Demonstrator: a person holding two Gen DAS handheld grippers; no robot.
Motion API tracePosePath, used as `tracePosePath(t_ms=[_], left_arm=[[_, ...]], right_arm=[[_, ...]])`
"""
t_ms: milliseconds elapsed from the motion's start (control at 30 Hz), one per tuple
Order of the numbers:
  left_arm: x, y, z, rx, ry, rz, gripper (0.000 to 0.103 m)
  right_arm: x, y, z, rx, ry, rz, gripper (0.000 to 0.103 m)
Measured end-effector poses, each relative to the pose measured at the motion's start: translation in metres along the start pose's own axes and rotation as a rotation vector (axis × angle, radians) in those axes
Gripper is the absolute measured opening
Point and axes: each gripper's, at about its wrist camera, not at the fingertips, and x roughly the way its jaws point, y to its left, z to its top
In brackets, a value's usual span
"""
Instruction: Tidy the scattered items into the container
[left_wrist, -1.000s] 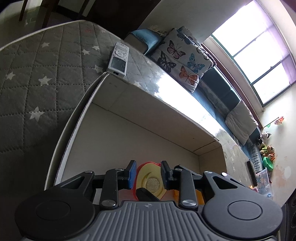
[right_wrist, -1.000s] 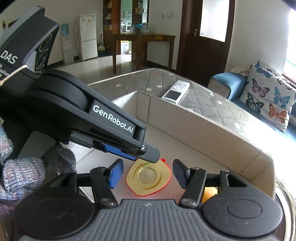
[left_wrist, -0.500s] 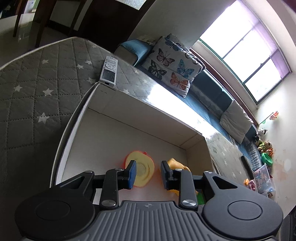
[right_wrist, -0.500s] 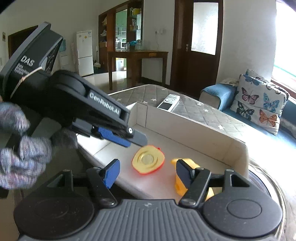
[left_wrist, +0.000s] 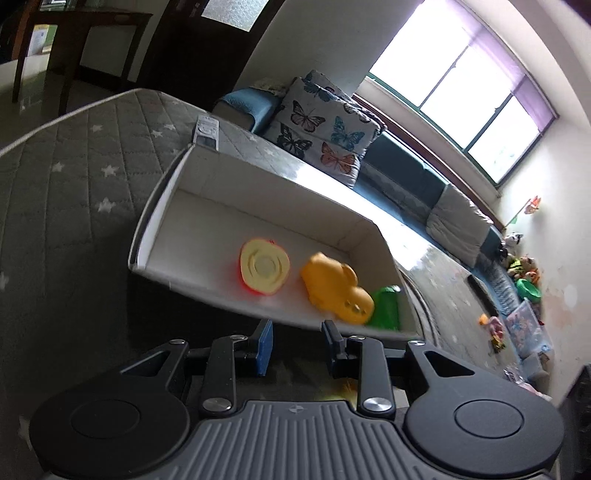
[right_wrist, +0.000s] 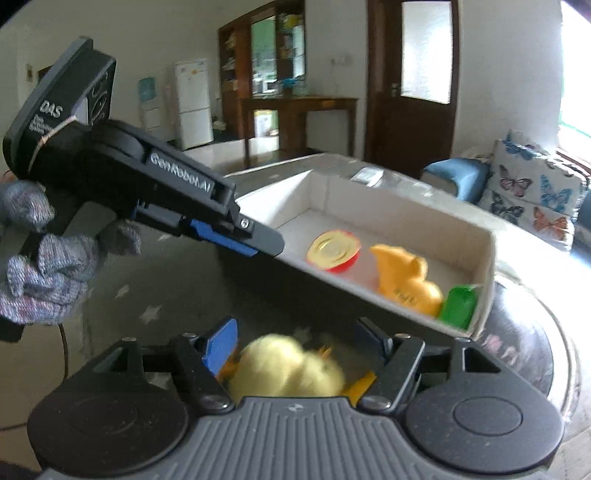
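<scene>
While the right gripper (right_wrist: 295, 338) holds its fingers (right_wrist: 221, 339) spread wide, a fluffy yellow chick toy (right_wrist: 288, 367) lies between them on the grey star-quilted cover (left_wrist: 74, 192), not clamped as far as one can see. The left gripper (left_wrist: 297, 341) has its fingers (left_wrist: 264, 345) apart too and carries nothing. Beyond both, the shallow white cardboard box (left_wrist: 162, 192) holds a yellow-faced red round toy (left_wrist: 264, 271), an orange rubber duck (left_wrist: 336, 295) and a green plastic piece (left_wrist: 386, 308).

One second ago both grippers were low over the box, right at the round toy; now both have drawn back outside the near wall, and the chick has come into view. I judge the chick is what remains outside, so closing on it seems next.
</scene>
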Motion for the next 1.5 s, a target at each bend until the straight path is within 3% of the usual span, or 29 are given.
tracePosePath(t_ms=[233, 400, 833, 1000, 1167, 1267, 1500], left_arm=[[-0.016, -0.003, -0.022, 0.026, 0.009, -0.022, 0.031], [-0.018, -0.003, -0.040, 0.030, 0.038, -0.045, 0.031], [-0.006, 0.015, -0.052, -0.022, 0.080, -0.044, 0.031], [-0.004, 0.022, -0.051, -0.048, 0.081, -0.043, 0.031], [-0.001, 0.026, -0.051, -0.058, 0.082, -0.045, 0.030], [0.000, 0.026, -0.050, -0.054, 0.083, -0.048, 0.030], [0.003, 0.027, -0.049, -0.046, 0.085, -0.057, 0.029]], right_arm=[[0.015, 0.010, -0.013, -0.031, 0.036, 0.002, 0.073], [0.025, 0.007, -0.019, -0.005, 0.063, -0.017, 0.081], [0.004, 0.027, -0.036, -0.019, 0.074, 0.009, 0.080], [-0.006, 0.036, -0.042, -0.029, 0.073, 0.029, 0.078], [-0.010, 0.030, -0.041, 0.000, 0.043, -0.033, 0.076], [-0.006, 0.024, -0.038, 0.015, 0.042, -0.052, 0.069], [0.009, 0.023, -0.037, 0.004, 0.060, -0.038, 0.067]])
